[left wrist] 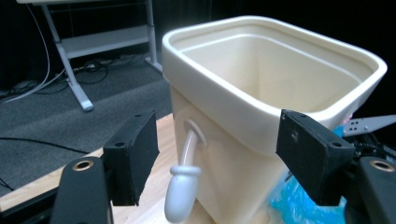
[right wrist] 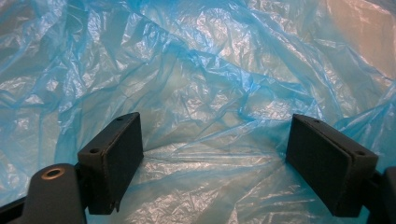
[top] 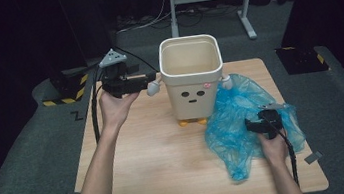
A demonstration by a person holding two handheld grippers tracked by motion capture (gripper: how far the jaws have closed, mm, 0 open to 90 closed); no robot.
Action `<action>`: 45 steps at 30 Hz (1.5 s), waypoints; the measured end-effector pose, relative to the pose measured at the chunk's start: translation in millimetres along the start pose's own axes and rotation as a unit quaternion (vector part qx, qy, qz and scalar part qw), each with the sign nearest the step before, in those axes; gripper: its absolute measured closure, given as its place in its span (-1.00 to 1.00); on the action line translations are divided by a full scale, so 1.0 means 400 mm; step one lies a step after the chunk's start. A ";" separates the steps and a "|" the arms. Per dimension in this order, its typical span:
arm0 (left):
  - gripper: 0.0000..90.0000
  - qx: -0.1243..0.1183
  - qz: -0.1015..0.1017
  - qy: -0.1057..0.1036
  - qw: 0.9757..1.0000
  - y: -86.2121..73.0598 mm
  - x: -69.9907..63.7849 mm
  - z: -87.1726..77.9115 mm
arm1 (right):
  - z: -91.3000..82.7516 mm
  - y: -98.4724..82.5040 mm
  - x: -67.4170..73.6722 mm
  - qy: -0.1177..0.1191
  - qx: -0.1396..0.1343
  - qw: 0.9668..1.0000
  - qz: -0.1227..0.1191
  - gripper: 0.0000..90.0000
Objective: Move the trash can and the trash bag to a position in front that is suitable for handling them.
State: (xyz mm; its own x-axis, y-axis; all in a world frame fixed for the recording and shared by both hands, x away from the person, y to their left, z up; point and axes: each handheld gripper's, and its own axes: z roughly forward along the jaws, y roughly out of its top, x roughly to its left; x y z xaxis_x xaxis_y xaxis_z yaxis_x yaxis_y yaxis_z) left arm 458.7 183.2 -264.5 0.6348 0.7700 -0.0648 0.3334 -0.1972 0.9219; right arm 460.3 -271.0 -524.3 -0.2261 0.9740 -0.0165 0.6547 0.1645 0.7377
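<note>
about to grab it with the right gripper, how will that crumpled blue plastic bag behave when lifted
The thin, crumpled blue plastic bag will probably be floppy: it lies in loose folds on the wooden table. It looks translucent and filmy, so likely very light and apt to drape or trail. The glossy film may slip between the right gripper and its open jaws unless a bunched fold is pinched.

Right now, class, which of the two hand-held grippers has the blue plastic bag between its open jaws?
The right hand-held gripper: its open jaws straddle the crumpled blue bag. The left hand-held gripper faces the cream bin instead.
</note>
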 end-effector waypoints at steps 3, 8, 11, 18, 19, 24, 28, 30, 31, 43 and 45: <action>-0.34 -0.001 0.004 -0.001 1.000 0.015 0.000 0.009 | 0.000 0.000 0.000 0.000 0.000 1.000 0.000 -0.59; -0.32 -0.001 0.003 0.005 1.000 0.033 0.009 0.031 | 0.000 0.000 0.000 0.000 0.000 1.000 0.001 -0.59; -0.31 0.006 -0.003 0.006 1.000 0.040 0.018 0.048 | 0.000 0.000 0.000 0.000 0.000 1.000 0.000 -0.59; -0.28 0.003 -0.003 0.013 1.000 0.062 0.021 0.076 | 0.000 0.000 0.000 0.000 0.000 1.000 0.000 -0.59; -0.28 0.006 0.000 0.014 1.000 0.066 0.022 0.083 | 0.000 0.000 0.000 0.000 0.000 1.000 0.000 -0.59; -0.26 0.012 0.012 0.020 1.000 0.086 0.027 0.111 | 0.000 0.000 0.000 0.000 0.000 1.000 0.001 -0.58; -0.24 0.016 0.023 0.030 0.999 0.103 0.031 0.135 | 0.000 0.000 0.000 0.000 0.000 1.000 0.000 -0.59; -0.22 0.020 0.020 0.031 0.999 0.110 0.037 0.149 | 0.000 0.000 0.000 0.000 0.000 1.000 0.000 -0.58; -0.22 0.022 0.018 0.029 0.999 0.113 0.041 0.156 | 0.000 0.000 0.000 0.000 0.000 1.000 0.000 -0.59; -0.09 0.041 0.017 0.052 0.998 0.124 0.068 0.233 | 0.000 0.000 0.000 0.000 0.000 1.000 0.000 -0.59; -0.06 0.038 0.014 0.051 0.998 0.125 0.075 0.242 | 0.000 0.000 0.000 0.000 0.000 1.000 0.000 -0.58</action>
State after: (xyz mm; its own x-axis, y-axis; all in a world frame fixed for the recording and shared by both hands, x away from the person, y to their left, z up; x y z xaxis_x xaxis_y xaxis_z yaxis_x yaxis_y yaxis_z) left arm 561.8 137.6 -257.3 0.5725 0.8199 0.0037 0.3696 -0.2622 0.8914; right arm 460.3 -270.9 -524.3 -0.2261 0.9740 -0.0166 0.6547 0.1646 0.7378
